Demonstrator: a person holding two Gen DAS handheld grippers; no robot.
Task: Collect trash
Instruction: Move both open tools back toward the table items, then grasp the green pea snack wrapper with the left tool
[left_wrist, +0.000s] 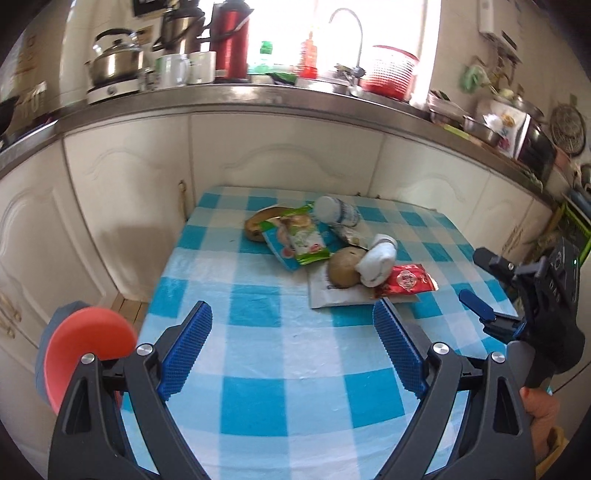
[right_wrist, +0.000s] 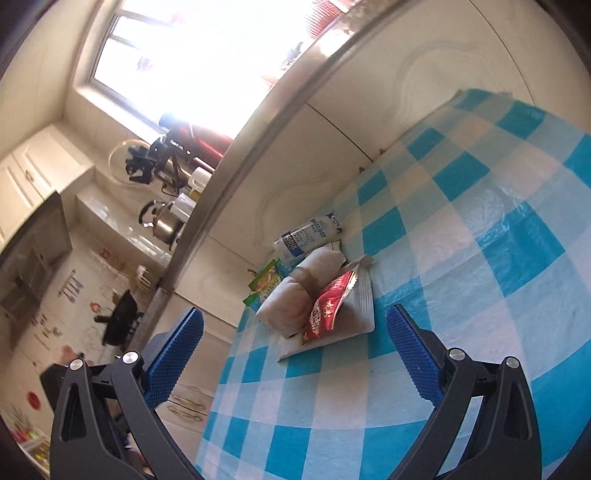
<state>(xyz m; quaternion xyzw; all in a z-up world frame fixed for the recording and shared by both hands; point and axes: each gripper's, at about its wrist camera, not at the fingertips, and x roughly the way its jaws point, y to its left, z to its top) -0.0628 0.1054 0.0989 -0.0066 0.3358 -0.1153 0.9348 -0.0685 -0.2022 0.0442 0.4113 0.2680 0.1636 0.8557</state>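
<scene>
2 grippers, left gripper (left_wrist: 291, 345) and right gripper (right_wrist: 295, 352), jaws spread, hovering near trash pile (left_wrist: 332, 251) on checked tablecloth (left_wrist: 258, 369)

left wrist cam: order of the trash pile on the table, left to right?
Banana → green snack packet → potato → white sock → red sachet. The plastic bottle lies behind, above the packet; left out of the order.
</scene>
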